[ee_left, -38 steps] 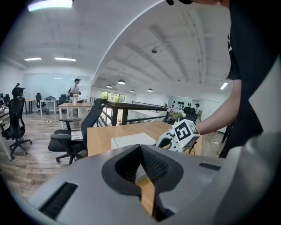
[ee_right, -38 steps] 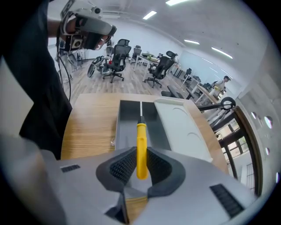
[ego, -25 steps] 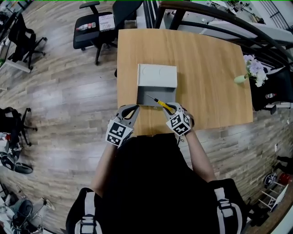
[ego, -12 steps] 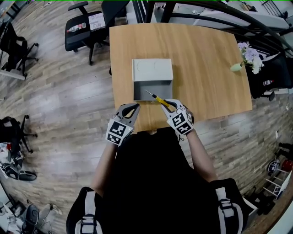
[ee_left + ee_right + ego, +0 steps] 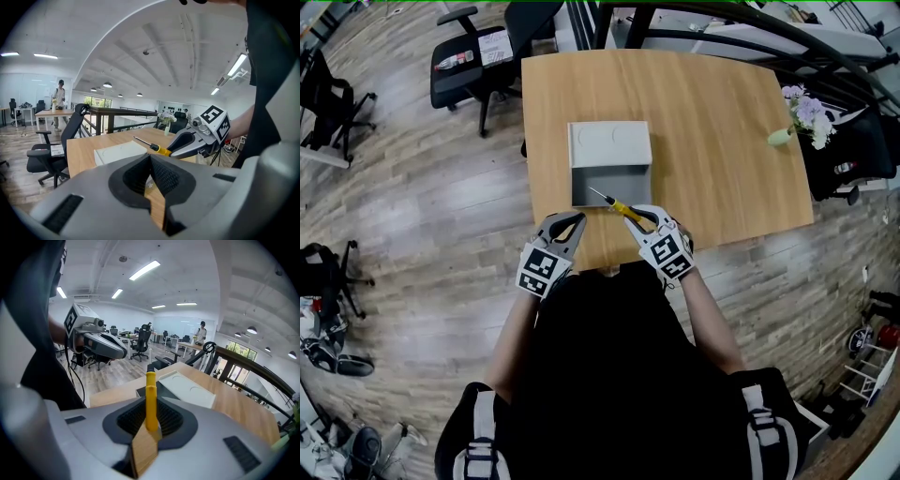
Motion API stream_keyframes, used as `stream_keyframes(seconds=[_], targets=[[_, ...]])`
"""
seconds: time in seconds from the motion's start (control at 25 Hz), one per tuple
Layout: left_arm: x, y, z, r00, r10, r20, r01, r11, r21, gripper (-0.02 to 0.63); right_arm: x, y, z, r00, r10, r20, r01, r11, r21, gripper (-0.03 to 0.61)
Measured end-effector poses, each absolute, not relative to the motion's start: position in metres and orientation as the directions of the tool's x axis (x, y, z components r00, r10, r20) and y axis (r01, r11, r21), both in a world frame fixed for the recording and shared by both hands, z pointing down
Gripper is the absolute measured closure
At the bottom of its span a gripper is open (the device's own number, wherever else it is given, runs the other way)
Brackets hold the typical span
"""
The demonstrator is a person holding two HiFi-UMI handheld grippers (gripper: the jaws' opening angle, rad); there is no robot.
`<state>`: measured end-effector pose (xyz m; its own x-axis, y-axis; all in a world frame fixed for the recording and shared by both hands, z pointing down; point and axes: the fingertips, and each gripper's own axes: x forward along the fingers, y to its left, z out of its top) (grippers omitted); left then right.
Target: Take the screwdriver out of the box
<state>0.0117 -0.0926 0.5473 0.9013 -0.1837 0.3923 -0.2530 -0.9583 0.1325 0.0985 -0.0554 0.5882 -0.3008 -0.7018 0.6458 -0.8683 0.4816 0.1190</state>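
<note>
My right tongs (image 5: 642, 217) are clamped on the screwdriver (image 5: 620, 205). In the right gripper view the yellow handle (image 5: 150, 399) stands between the two pads, squeezed from both sides, with its black collar and shaft pointing away from me toward the box. From the head view the screwdriver hangs in the air over the near edge of the box (image 5: 619, 183), its thin metal tip reaching out above the grey inside, angled to my left and away. The left gripper view shows it from the side, well above the desk (image 5: 722, 141) and touching nothing but my tongs.

My left tongs (image 5: 577, 218) are closed with nothing in them. In the left gripper view the dark pads meet at their tips and only the wood of the desk shows through the slit below. They hover just beside the near left corner of the box, apart from it, close to the near desk edge.

The box sits near the middle of the desk, toward my side. Its white lid (image 5: 610, 143) is folded open away from me and lies flat, showing two shallow round dents.

A small bunch of flowers (image 5: 803, 114) stands at the far right corner of the desk, well apart from the box. A black chair (image 5: 478, 58) is on the floor past the far left corner.
</note>
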Motion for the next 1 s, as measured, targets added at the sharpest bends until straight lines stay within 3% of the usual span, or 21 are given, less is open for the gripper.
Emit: stream_keyframes(seconds=[0.56,1.0], targets=[[0.018,-0.088,0.549,0.903,-0.160,0.399,-0.229,-0.965,0.132,0.592,0.106,-0.047,0.590,-0.285,-0.711,0.643,-0.885,0.453,0.110,0.497],[0.010,-0.102,0.548,0.890,-0.211,0.404,-0.282,-0.952,0.123,0.592,0.109,-0.048,0.594,-0.295,-0.696,0.655,-0.875,0.473,0.109,0.497]])
